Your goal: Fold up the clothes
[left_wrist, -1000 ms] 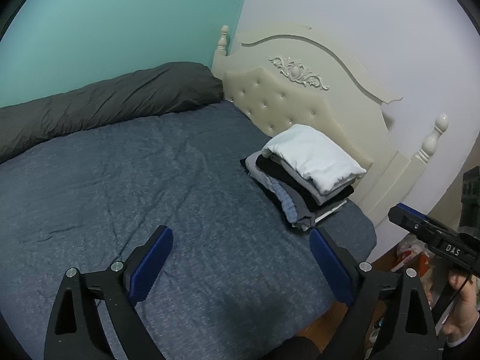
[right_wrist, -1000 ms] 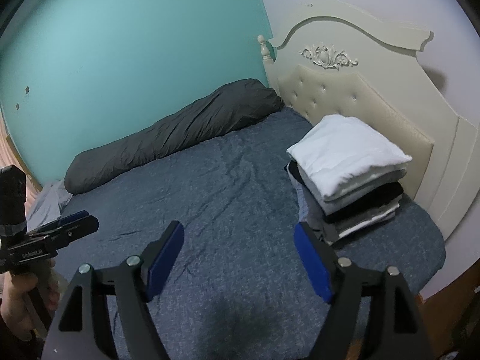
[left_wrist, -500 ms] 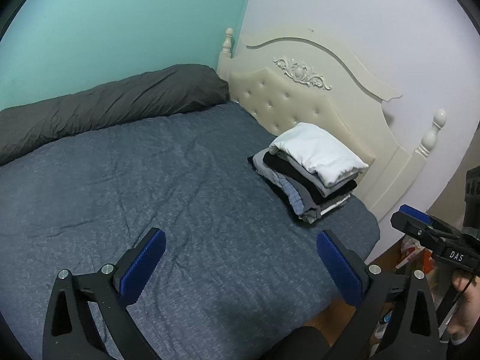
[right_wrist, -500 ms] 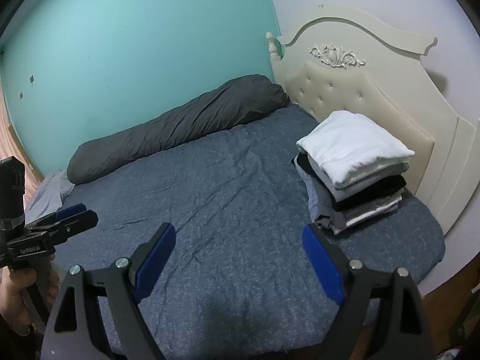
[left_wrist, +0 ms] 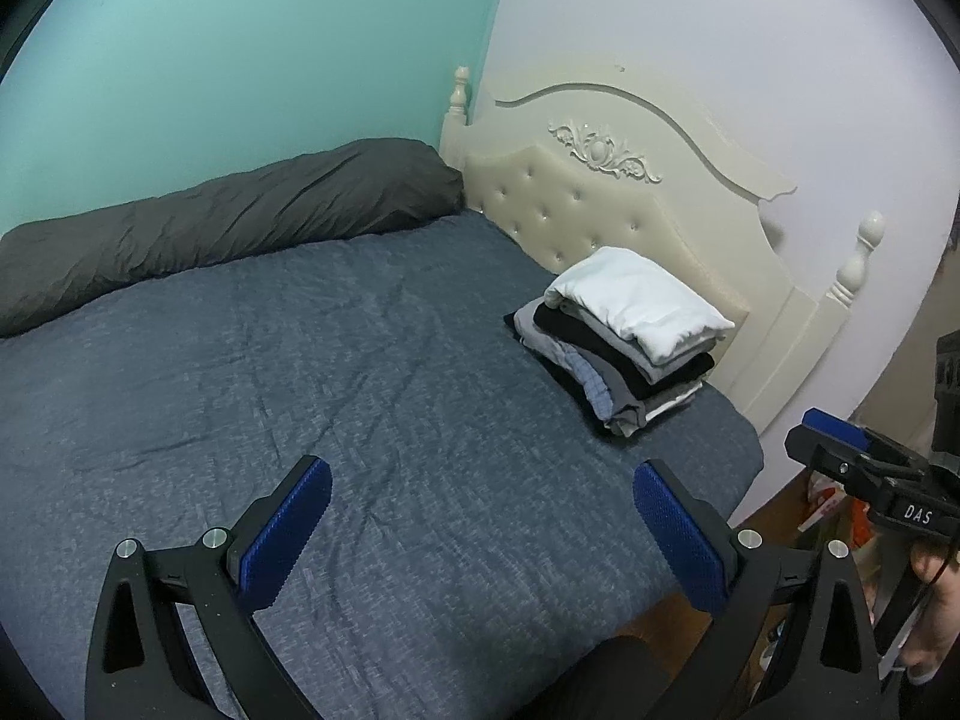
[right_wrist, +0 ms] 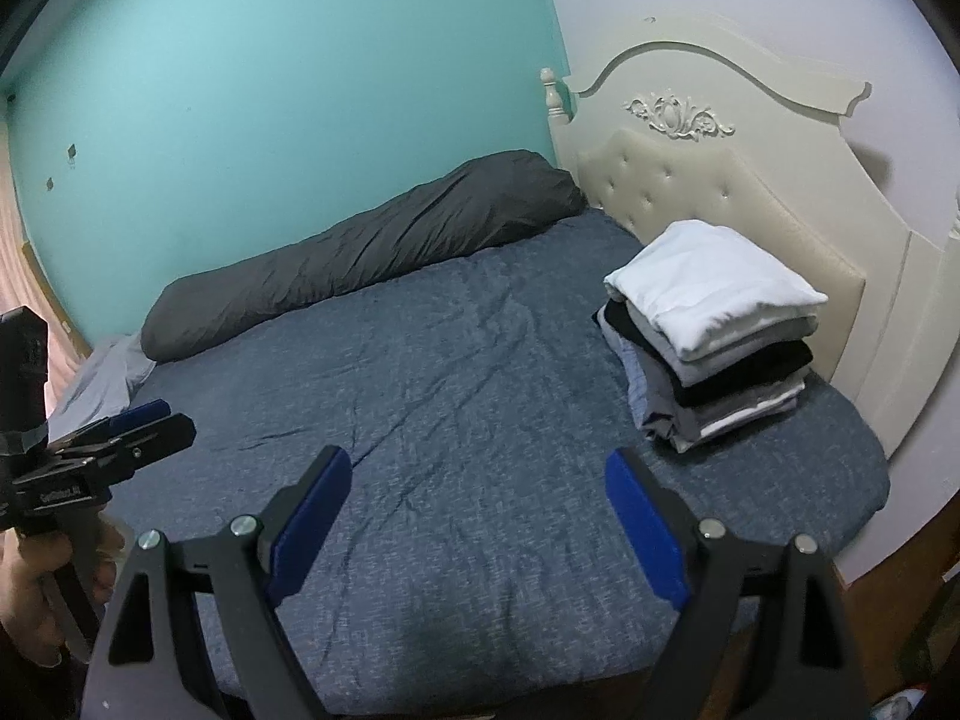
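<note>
A stack of folded clothes (left_wrist: pixel 624 330) (right_wrist: pixel 714 336), white on top with black and grey layers under it, rests on the blue-grey bed (left_wrist: pixel 336 372) (right_wrist: pixel 456 372) beside the headboard. My left gripper (left_wrist: pixel 480 480) hangs open over the bed's near edge with nothing between its blue pads. My right gripper (right_wrist: pixel 477 468) is open too, empty, well short of the stack. The right gripper (left_wrist: pixel 864 468) shows at the right edge of the left wrist view. In the right wrist view the left gripper (right_wrist: pixel 138 420) shows at the left edge, held by a hand.
A long dark grey rolled duvet (left_wrist: pixel 228 222) (right_wrist: pixel 360 252) lies along the teal wall. The cream tufted headboard (left_wrist: pixel 600 204) (right_wrist: pixel 708 180) stands behind the stack. A pale cloth (right_wrist: pixel 102 378) lies at the bed's far left corner. Floor clutter (left_wrist: pixel 828 498) sits right of the bed.
Both grippers have drawn back from the bed, so the stack looks smaller and farther. Both pairs of jaws have widened a little. The stack has not moved.
</note>
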Action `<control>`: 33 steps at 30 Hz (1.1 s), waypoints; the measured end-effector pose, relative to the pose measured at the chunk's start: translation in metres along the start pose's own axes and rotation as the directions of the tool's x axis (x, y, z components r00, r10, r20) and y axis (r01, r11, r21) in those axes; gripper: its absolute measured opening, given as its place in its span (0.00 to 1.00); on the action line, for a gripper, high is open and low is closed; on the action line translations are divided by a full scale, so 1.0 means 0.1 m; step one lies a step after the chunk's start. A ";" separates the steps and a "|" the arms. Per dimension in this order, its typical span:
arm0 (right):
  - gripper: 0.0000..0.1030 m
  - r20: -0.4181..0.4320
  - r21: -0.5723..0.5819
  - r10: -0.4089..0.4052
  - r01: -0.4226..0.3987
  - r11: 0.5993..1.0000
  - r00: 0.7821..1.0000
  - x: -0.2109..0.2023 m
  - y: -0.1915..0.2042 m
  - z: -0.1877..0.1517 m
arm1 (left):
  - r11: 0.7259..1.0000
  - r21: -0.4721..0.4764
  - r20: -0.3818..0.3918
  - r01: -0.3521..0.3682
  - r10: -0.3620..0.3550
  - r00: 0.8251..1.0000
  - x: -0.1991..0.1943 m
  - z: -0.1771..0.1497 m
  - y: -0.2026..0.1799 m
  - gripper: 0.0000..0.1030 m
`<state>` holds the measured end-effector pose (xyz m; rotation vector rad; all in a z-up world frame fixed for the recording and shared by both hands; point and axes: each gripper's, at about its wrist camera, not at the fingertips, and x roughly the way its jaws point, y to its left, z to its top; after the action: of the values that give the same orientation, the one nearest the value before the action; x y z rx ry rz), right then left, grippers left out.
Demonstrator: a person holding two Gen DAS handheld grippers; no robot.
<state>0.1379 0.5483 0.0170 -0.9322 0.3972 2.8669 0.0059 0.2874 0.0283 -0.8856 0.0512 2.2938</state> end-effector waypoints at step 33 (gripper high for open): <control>0.86 0.018 0.005 -0.020 0.020 1.000 1.000 -0.38 0.22 -0.40 | 1.000 0.021 0.029 0.012 -0.013 0.999 -0.35 -0.31 0.02 1.00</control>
<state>0.1871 0.5151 0.0133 -0.9043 0.3905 2.8531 0.0421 0.2571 0.0251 -0.8393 0.0569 2.2900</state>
